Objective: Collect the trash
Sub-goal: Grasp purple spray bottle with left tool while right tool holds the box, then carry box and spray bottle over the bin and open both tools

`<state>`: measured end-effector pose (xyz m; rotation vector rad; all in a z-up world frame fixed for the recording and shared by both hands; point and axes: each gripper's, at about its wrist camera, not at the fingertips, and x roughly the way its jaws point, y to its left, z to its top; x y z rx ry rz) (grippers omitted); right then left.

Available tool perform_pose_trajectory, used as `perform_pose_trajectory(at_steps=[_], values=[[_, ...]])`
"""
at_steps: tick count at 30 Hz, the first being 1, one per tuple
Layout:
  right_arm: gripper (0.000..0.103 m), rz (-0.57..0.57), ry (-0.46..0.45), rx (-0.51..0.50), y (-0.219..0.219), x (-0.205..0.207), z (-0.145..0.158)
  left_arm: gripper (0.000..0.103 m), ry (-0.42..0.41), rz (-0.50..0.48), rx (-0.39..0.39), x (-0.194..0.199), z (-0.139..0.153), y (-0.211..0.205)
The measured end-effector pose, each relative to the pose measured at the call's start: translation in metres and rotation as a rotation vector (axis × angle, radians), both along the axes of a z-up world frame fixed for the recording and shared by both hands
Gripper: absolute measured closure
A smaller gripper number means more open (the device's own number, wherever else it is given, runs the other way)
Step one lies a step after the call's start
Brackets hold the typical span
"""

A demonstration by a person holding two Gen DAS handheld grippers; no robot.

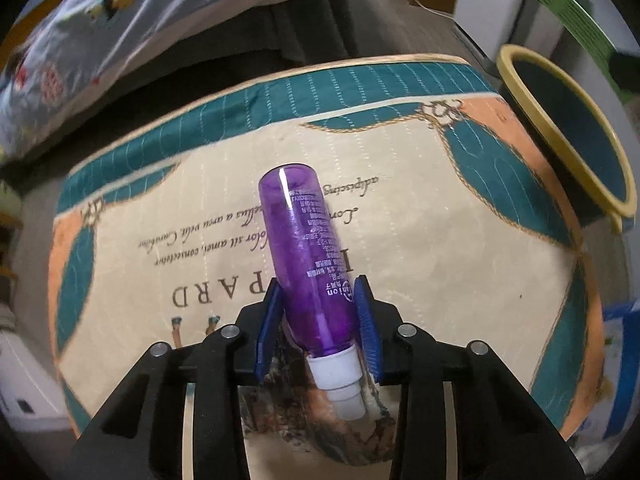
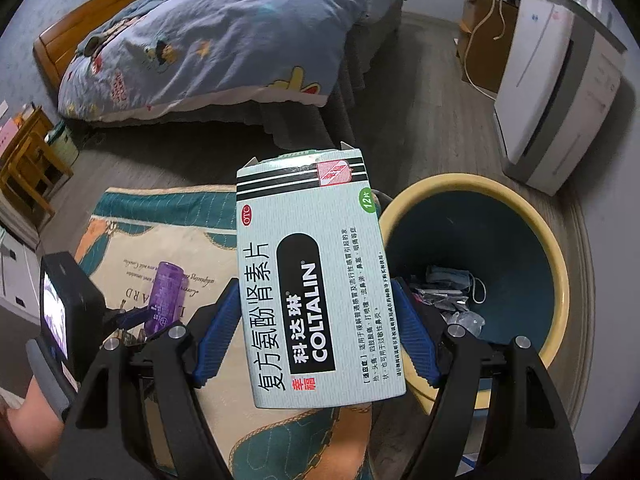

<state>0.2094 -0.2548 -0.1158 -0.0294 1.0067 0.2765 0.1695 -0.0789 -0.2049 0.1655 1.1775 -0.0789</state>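
Note:
My left gripper is shut on a purple plastic bottle with a white neck, held above the patterned mat. The bottle also shows in the right wrist view, with the left gripper around it. My right gripper is shut on a pale green Coltalin medicine box, held beside the rim of the yellow-rimmed bin. The bin holds a face mask and clear wrappers. In the left wrist view the bin stands at the mat's far right.
A bed with a blue cartoon quilt lies behind the mat. A white appliance stands by the wall at right, with cardboard boxes and a cable beyond. A wooden stool stands at left. The floor is grey wood.

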Motion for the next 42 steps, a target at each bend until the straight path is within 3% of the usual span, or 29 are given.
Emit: perform_pose_trajectory(at_steps=[9, 14, 19, 23, 26, 30, 32, 35, 38, 42], values=[[0.030, -0.079, -0.012, 0.028, -0.033, 0.001, 0.006, 0.069, -0.089, -0.088, 0.006, -0.009, 0.033, -0.026], [0.030, -0.205, -0.028, 0.073, -0.085, 0.003, 0.013, 0.070, -0.135, -0.149, -0.076, -0.005, 0.063, -0.051], [0.030, -0.374, 0.000, 0.126, -0.149, 0.003, 0.003, 0.070, -0.153, -0.296, -0.175, 0.009, 0.090, -0.096], [0.030, -0.478, 0.054, 0.169, -0.184, 0.001, -0.018, 0.070, -0.136, -0.432, -0.207, 0.026, 0.097, -0.141], [0.030, -0.517, 0.096, 0.212, -0.197, 0.002, -0.033, 0.070, -0.115, -0.481, -0.212, 0.036, 0.093, -0.166], [0.030, -0.544, 0.134, 0.249, -0.207, 0.005, -0.047, 0.070, -0.100, -0.546, -0.156, 0.049, 0.082, -0.198], [0.030, -0.552, 0.129, 0.270, -0.209, 0.007, -0.049, 0.070, -0.120, -0.565, -0.125, 0.056, 0.081, -0.210], [0.028, -0.560, 0.094, 0.312, -0.214, 0.009, -0.046, 0.069, -0.155, -0.554, -0.151, 0.068, 0.087, -0.214], [0.020, -0.570, 0.082, 0.332, -0.212, 0.009, -0.043, 0.042, -0.193, -0.520, -0.175, 0.073, 0.094, -0.208], [0.020, -0.567, 0.086, 0.308, -0.213, 0.010, -0.044, 0.042, -0.179, -0.478, -0.200, 0.072, 0.098, -0.190]])
